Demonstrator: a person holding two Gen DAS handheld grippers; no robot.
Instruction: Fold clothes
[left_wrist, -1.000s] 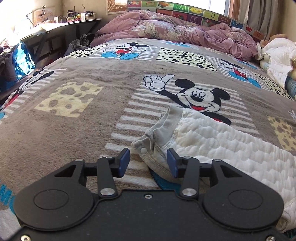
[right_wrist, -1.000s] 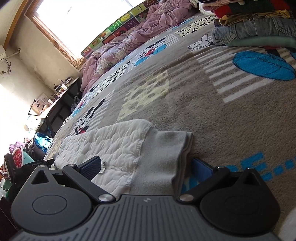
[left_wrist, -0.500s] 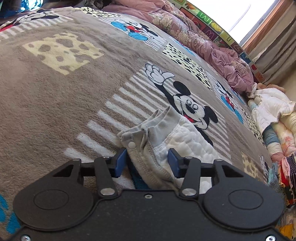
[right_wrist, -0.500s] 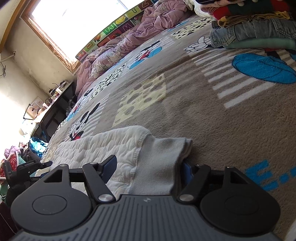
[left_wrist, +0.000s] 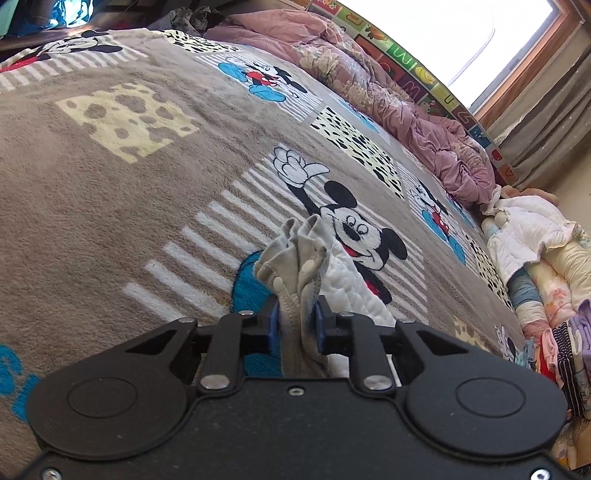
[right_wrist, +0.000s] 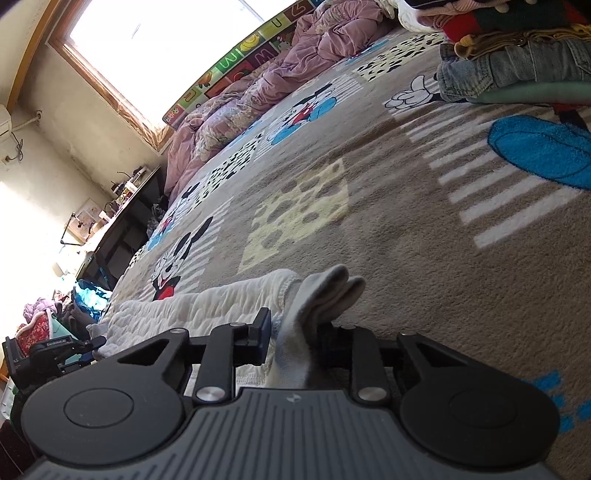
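A small white quilted garment (left_wrist: 351, 284) with grey trim lies on the Mickey Mouse blanket (left_wrist: 110, 206). My left gripper (left_wrist: 295, 317) is shut on its grey snap-button end (left_wrist: 299, 254), which bunches up between the fingers. My right gripper (right_wrist: 293, 332) is shut on the grey cuff (right_wrist: 325, 291) at the other end; the white quilted body (right_wrist: 192, 306) stretches away to the left toward the left gripper's body (right_wrist: 55, 350).
A pink duvet (left_wrist: 388, 92) is heaped along the far side under the window. Stacks of folded clothes (left_wrist: 546, 280) line the right edge; jeans and other folded clothes (right_wrist: 517, 66) sit at the upper right. A dark desk (right_wrist: 122, 221) stands beyond the bed.
Both grippers have closed on the garment's ends, bunching the grey fabric between the fingers. The left wrist view has tilted and swung right.
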